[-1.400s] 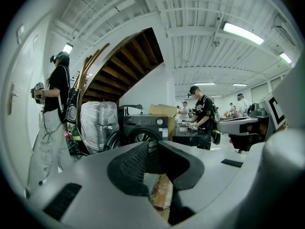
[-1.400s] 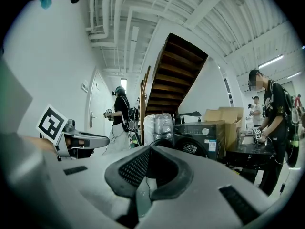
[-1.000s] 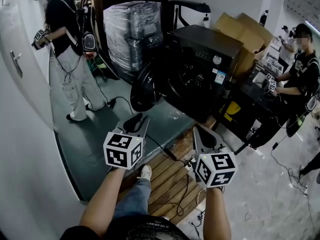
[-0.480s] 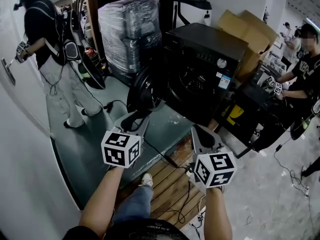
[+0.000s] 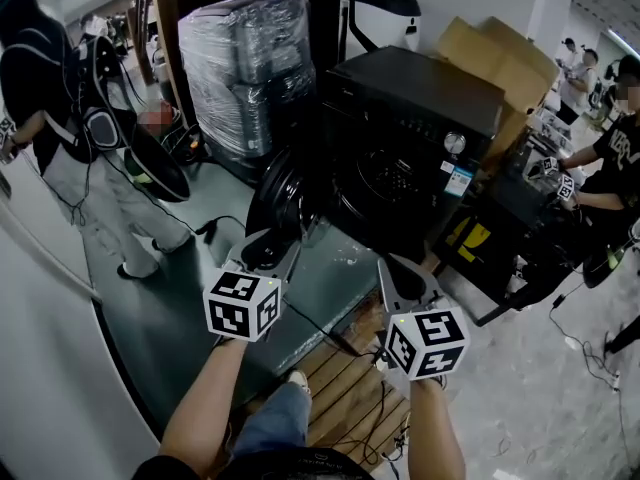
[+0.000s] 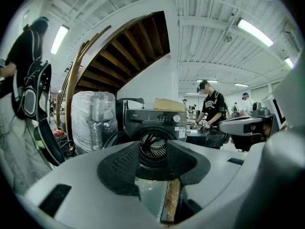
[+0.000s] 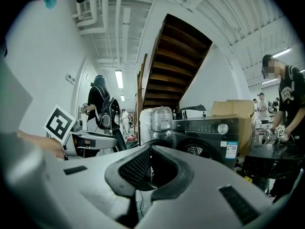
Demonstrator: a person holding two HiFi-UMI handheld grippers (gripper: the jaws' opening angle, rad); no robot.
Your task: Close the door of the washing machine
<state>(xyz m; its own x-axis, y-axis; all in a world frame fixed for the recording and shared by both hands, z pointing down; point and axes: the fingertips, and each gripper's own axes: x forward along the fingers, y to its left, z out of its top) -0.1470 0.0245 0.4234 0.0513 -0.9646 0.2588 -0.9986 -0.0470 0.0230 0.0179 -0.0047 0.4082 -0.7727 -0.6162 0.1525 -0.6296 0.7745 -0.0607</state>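
- Head view: the washing machine (image 5: 420, 138), a black front-loader, is standing ahead of the person. Its round door (image 5: 283, 190) is hanging wide open off the machine's left side, leaving the drum mouth (image 5: 385, 180) showing.
- The left gripper (image 5: 268, 251) is hovering just in front of the door's lower edge, apparently not touching it. The right gripper (image 5: 405, 276) is hanging before the machine's lower front, apart from it.
- Left gripper view: the jaws are standing released with a clear gap and nothing between them, and they are framing the drum (image 6: 153, 146). The door (image 6: 110, 141) is showing as a dark arc at the machine's left.
- Right gripper view: these jaws are also standing apart and empty. The door's dark rim (image 7: 159, 142) is sitting right behind their gap, with the machine's control panel (image 7: 209, 128) to its right.
- What could be going wrong from here, as I judge it: a jaw pushing on the glossy curved face may be sliding off instead of driving the door round. A push landing close to the machine-side hinge may be moving it too weakly to latch, so it could be bouncing back open. The cables (image 5: 335, 323) lying on the floor in front of the machine could be catching a foot.
- The door is looking thick, round and shiny black, rigid, and likely swinging freely.
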